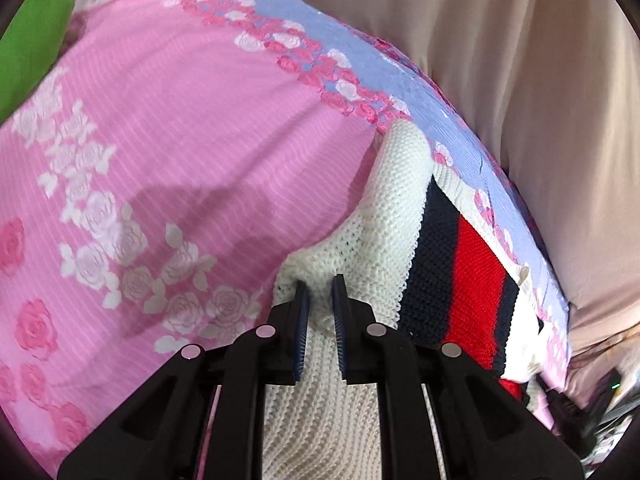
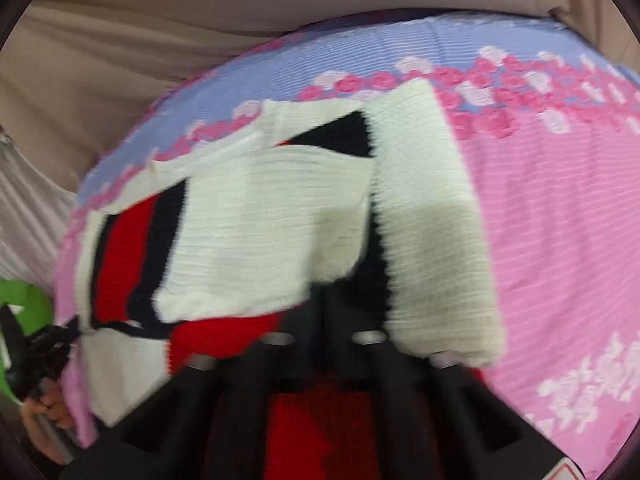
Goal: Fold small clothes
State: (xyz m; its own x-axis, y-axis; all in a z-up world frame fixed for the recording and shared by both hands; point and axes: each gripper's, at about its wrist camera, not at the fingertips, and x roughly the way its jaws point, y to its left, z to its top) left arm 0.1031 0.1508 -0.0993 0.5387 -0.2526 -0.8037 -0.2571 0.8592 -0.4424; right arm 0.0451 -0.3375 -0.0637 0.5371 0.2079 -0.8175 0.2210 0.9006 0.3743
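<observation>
A small knitted sweater, white with navy and red stripes [image 1: 440, 248], lies on a pink and lilac rose-patterned sheet [image 1: 180, 140]. My left gripper [image 1: 320, 296] is shut on a bunched white part of the sweater [image 1: 320, 280], its blue pads pinching the knit. In the right wrist view the sweater [image 2: 264, 224] is partly folded, a white sleeve [image 2: 432, 240] hanging over my right gripper [image 2: 326, 300]. The right fingertips are hidden under the cloth. The view is blurred.
Beige fabric [image 1: 520, 60] bounds the sheet at the back. A green object [image 1: 36, 32] shows at the far left. In the right wrist view, the left gripper's black body and a hand [image 2: 40, 360] show at the left edge.
</observation>
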